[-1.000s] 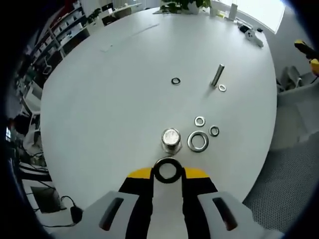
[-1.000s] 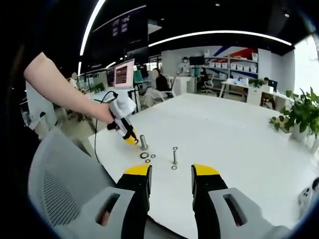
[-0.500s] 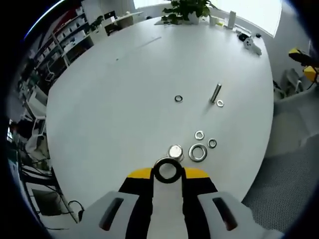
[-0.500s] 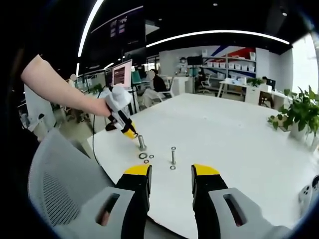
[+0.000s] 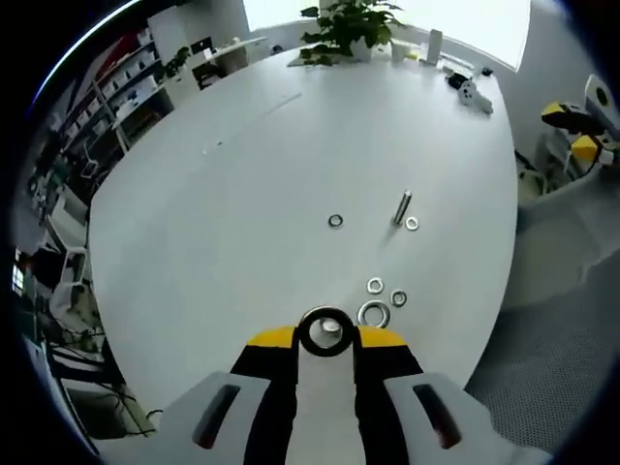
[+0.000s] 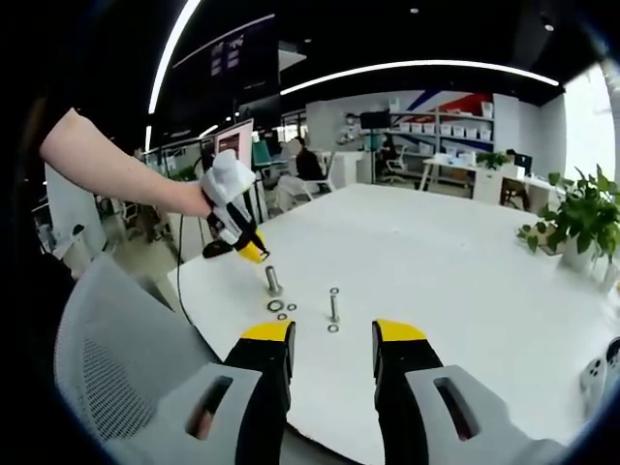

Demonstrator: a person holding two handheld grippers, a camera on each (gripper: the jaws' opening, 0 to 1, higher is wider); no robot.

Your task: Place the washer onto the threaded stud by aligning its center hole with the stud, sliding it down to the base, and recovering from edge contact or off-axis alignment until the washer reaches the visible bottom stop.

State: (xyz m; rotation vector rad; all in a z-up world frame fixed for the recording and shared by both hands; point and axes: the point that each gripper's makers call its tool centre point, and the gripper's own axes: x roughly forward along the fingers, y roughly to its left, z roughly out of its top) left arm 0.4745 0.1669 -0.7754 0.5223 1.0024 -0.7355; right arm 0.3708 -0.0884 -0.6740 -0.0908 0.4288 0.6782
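Observation:
My left gripper (image 5: 325, 336) is shut on a dark washer (image 5: 303, 334), held flat between its yellow-tipped jaws. The top of the upright metal stud (image 5: 331, 327) shows through the washer's hole, well below it. In the right gripper view the left gripper (image 6: 252, 252) hangs in a person's hand, up and to the left of the stud (image 6: 273, 281), clear of its top. My right gripper (image 6: 334, 339) stands open near the table edge, nothing between its jaws.
Beside the stud lie a large washer (image 5: 373, 314) and two small ones (image 5: 374, 286). Farther out a second thin stud (image 5: 402, 206) stands with loose washers (image 5: 335, 221) near it. A plant (image 5: 349, 24) sits at the far table edge. A grey chair back (image 6: 107, 358) is close by.
My left gripper has risen with the washer; the table looks farther away. The stud top, earlier beyond the washer, now shows through its hole. The right gripper has stayed put.

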